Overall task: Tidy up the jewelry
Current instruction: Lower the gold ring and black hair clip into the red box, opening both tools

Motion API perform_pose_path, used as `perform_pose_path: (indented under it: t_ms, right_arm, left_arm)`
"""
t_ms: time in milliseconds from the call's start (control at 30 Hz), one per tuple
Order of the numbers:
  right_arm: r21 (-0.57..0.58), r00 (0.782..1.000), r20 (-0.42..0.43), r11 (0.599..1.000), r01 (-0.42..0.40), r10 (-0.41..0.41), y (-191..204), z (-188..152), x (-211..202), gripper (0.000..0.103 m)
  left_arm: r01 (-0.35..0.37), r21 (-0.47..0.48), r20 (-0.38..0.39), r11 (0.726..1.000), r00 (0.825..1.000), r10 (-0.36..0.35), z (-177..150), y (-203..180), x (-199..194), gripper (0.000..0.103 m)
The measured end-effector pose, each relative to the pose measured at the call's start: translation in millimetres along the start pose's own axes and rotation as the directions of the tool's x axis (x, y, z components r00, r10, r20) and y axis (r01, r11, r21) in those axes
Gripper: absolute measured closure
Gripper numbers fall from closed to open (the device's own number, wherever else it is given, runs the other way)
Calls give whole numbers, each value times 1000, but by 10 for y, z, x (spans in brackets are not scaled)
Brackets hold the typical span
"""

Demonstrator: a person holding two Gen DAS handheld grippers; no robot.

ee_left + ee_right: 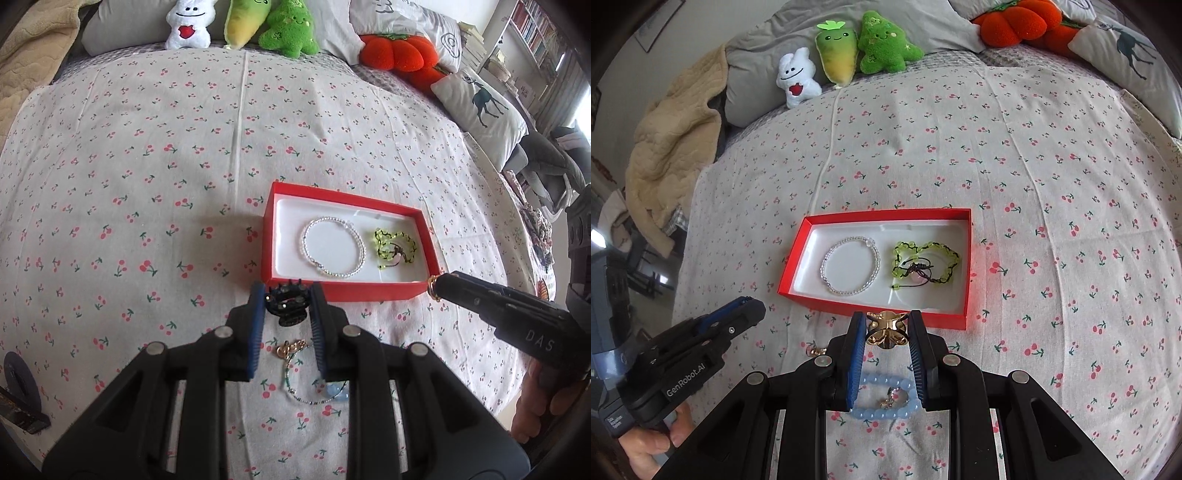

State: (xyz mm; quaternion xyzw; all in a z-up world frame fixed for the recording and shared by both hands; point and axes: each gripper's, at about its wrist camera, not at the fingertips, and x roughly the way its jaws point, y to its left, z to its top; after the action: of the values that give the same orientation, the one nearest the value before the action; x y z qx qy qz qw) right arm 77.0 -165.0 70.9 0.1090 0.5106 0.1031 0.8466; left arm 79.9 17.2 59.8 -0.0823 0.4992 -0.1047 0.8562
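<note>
A red box with a white liner lies on the cherry-print bedspread; it also shows in the right wrist view. Inside lie a clear bead bracelet and a green bead bracelet with black cord. My left gripper is shut on a black hair claw just in front of the box. My right gripper is shut on a gold hair claw at the box's near rim. A blue bead bracelet and a gold chain piece lie on the bedspread below the grippers.
Plush toys and an orange pumpkin cushion line the head of the bed. A deer pillow sits at the right and a beige blanket at the left. A thin beaded necklace lies on the bedspread.
</note>
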Motion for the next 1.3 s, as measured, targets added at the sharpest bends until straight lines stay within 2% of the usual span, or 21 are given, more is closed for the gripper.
perform_pose_path:
  t_ms: [300, 667, 933, 1300]
  right_arm:
    - [59, 1000, 3, 998, -9, 9, -101, 172, 156, 80]
    - [111, 999, -45, 993, 28, -23, -274, 226, 400, 80]
    - [115, 998, -57, 993, 40, -33, -321, 215, 450, 80]
    - [110, 998, -48, 993, 42, -37, -306, 209, 367, 77]
  left_arm:
    - [45, 16, 5, 999, 999, -46, 154, -176, 267, 78]
    - [-9, 66, -24, 998, 1000, 10, 149, -322, 540, 78]
    - [-12, 44, -23, 999, 1000, 13, 157, -259, 558, 78]
    - [15, 51, -8, 999, 1000, -14, 116, -284, 339, 51]
